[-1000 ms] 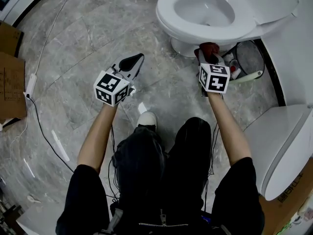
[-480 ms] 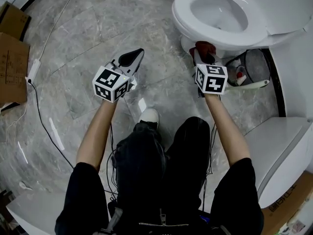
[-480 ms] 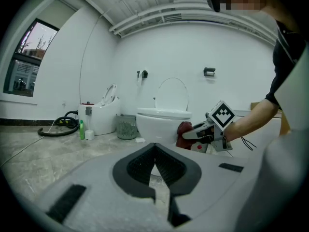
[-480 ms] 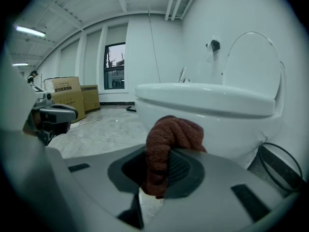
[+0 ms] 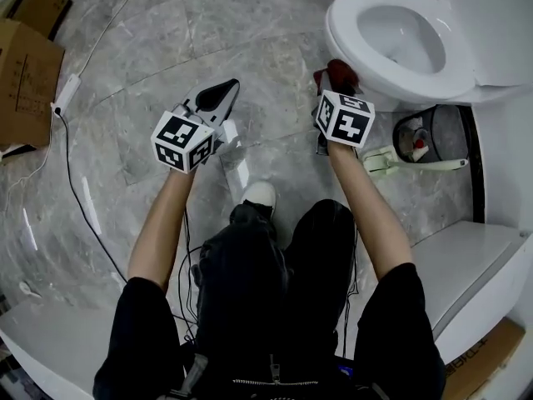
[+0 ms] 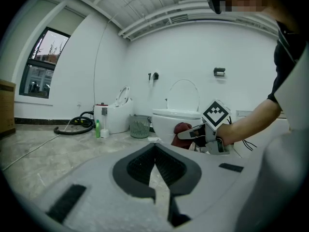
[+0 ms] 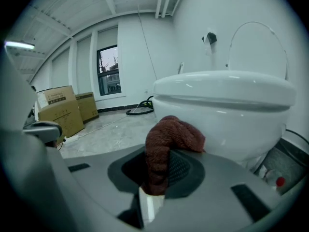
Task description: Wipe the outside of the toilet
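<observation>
Gripping the red cloth, the right claw has slid round the toilet; left claw pinched together, empty.

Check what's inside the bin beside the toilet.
The bin holds a few small white and red items, too small to identify. Its bottom is covered by them, and its upper edge is tucked under the toilet bowl.
</observation>
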The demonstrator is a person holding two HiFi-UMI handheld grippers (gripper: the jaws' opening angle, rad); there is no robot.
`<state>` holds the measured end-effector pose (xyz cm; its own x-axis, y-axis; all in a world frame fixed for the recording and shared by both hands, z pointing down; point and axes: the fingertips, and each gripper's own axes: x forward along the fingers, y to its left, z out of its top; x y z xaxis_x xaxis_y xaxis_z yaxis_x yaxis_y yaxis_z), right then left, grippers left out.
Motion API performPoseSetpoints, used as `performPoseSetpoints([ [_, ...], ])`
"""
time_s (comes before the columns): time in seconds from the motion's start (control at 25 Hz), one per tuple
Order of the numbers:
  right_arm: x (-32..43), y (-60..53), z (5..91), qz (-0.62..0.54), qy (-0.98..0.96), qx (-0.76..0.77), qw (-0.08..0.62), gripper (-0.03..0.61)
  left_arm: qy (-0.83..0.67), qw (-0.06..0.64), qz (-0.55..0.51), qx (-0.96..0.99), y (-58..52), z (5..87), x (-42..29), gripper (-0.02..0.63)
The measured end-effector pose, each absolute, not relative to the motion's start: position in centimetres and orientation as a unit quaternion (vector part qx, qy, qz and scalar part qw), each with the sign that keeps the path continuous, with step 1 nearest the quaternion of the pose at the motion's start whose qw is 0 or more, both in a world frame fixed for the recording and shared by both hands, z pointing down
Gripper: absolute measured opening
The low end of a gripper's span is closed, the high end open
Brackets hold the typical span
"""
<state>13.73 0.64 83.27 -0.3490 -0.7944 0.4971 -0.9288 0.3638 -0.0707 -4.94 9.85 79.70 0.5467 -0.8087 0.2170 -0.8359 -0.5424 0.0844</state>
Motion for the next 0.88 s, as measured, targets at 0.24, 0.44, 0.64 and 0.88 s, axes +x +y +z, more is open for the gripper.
performPoseSetpoints([
  [0.24,10.0,-1.6,83.2,0.178,-0.811,0.527,0.182,0.064,-0.484,0.091,0.091,0.866,10.9,79.1,-7.5,-0.002],
  [0.44,7.9,-1.9,81.6,0.174,-0.825,0.509,0.173,0.066,-0.492,0.099,0.098,0.859,11.2,76.0,-9.2,-0.002],
  [0.64,7.2,0.7,75.7,0.171,-0.838,0.48,0.193,0.066,-0.486,0.117,0.105,0.86,10.6,69.2,-9.7,-0.002],
  [0.88,10.5,4.7,62.4,0.166,-0.836,0.474,0.222,0.066,-0.461,0.133,0.102,0.871,10.7,55.3,-6.4,-0.002],
])
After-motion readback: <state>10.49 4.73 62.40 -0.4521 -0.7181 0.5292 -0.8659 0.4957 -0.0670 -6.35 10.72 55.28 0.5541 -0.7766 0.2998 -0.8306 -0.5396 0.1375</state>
